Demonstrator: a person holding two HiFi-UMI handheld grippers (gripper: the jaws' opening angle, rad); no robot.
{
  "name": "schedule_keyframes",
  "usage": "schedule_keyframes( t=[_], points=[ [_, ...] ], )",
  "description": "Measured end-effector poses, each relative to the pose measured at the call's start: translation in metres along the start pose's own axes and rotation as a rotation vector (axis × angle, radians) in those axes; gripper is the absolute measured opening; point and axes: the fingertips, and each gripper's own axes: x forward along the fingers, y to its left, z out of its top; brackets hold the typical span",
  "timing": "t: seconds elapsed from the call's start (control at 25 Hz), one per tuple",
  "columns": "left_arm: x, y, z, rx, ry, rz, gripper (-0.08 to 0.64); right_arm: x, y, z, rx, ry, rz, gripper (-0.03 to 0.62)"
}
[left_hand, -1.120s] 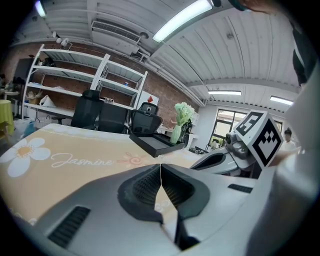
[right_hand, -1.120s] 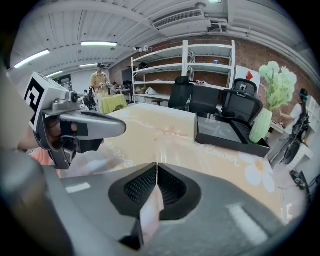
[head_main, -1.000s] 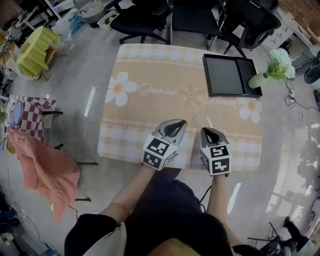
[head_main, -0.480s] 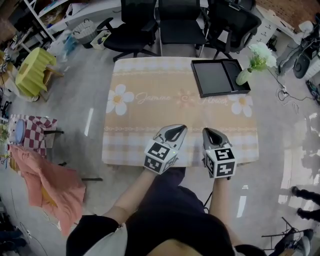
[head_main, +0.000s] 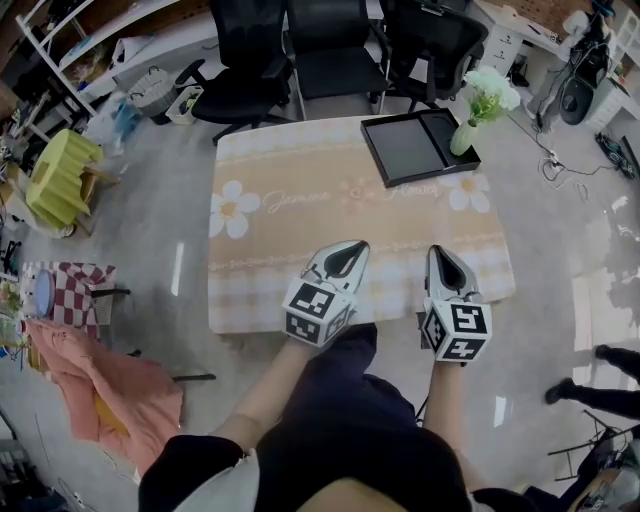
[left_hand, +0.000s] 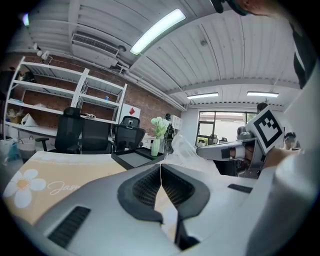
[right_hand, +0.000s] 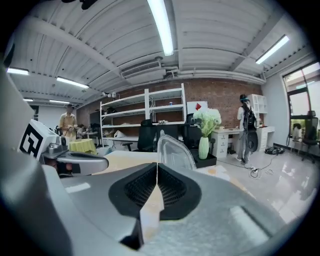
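My left gripper (head_main: 343, 257) (left_hand: 161, 172) is shut with nothing visible between its jaws. It hovers over the near edge of the beige flower-print table (head_main: 300, 225). My right gripper (head_main: 441, 262) (right_hand: 157, 172) is also shut, off the table's near right corner. A clear plastic piece (right_hand: 173, 148) stands up from its jaw tips. In the left gripper view the same clear plastic piece (left_hand: 187, 152) shows at the tip of the right gripper (left_hand: 222, 150). The left gripper (right_hand: 75, 161) shows in the right gripper view, level with the right one and apart from it.
A black tray (head_main: 405, 147) lies at the table's far right, with a green vase of pale flowers (head_main: 468, 125) beside it. Black office chairs (head_main: 325, 40) stand behind the table. A yellow stool (head_main: 60, 175) and pink cloth (head_main: 110, 385) are on the left floor. Shelves (right_hand: 145, 117) line the brick wall.
Both grippers have tilted upward, so their views show more ceiling and less table. The right gripper has moved to the right, away from the left. The clear plastic now stands at its tips.
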Motion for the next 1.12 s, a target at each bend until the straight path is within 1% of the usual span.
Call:
schedule_keyframes(
  t=[0.16,0.32,0.48,0.8,1.04,1.12],
  points=[
    [-0.004,-0.012,0.004,0.022,-0.013,-0.017,0.009,-0.020,-0.016,0.013,0.038,-0.104,-0.074,0.012],
    [-0.009,-0.012,0.012,0.043,-0.033,-0.005,0.009,-0.030,-0.025,0.021,0.060,-0.165,-0.120,0.012],
    [-0.007,-0.009,0.021,0.067,-0.078,0.017,0.009,-0.033,-0.029,0.021,0.047,-0.188,-0.139,0.012],
    [-0.004,-0.013,0.039,0.083,-0.167,0.046,0.010,-0.039,-0.033,0.021,0.032,-0.217,-0.173,0.012],
    [0.001,-0.019,0.042,0.083,-0.172,0.042,0.009,-0.043,-0.041,0.022,0.013,-0.214,-0.186,0.012],
    [0.003,-0.021,0.043,0.081,-0.162,0.039,0.009,-0.044,-0.044,0.025,0.011,-0.217,-0.189,0.012]
  ],
)
